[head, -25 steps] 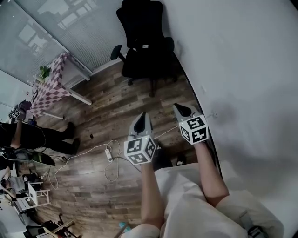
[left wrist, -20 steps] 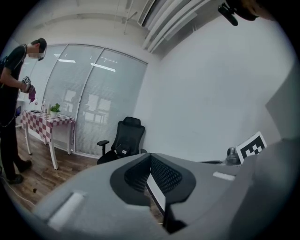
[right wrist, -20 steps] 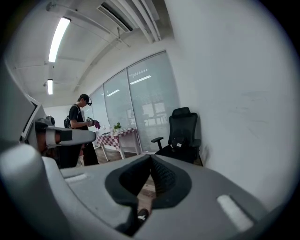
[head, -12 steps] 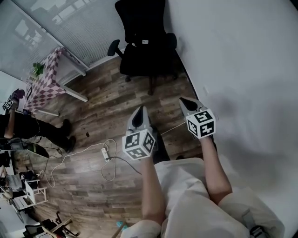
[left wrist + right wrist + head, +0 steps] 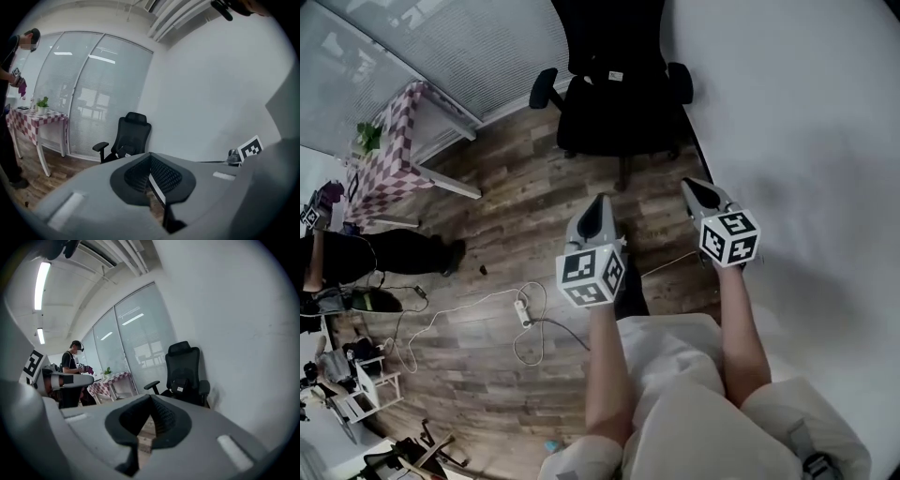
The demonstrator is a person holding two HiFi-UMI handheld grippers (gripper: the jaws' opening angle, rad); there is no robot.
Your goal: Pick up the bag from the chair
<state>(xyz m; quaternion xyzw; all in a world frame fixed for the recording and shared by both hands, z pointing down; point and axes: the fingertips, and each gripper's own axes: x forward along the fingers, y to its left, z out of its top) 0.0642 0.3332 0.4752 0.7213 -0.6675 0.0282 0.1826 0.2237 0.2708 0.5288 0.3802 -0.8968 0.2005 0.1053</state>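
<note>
We hold both claws out over the wooden floor, side by side and well apart, both pointing toward 12 o'clock in the head view. The left claw is clenched: in its own view the two ribbed tips meet, with nothing between them and only floor showing through the gap lower down. The right claw is clenched too, tips together and empty. Straight ahead at 12 o'clock stands the black chair, close to the white wall that runs along our 3 o'clock side. The bag sits on the chair's seat against the backrest, black on black, with a small white label facing us. Neither claw touches it; both are well short of the chair. At 10 o'clock a checked surface stands before the blinds, with a small plant on it. At 9 o'clock a person in dark clothes stands at the edge of the head view. A power strip with looping white cable lies on the floor at about 7 o'clock from the left claw.
</note>
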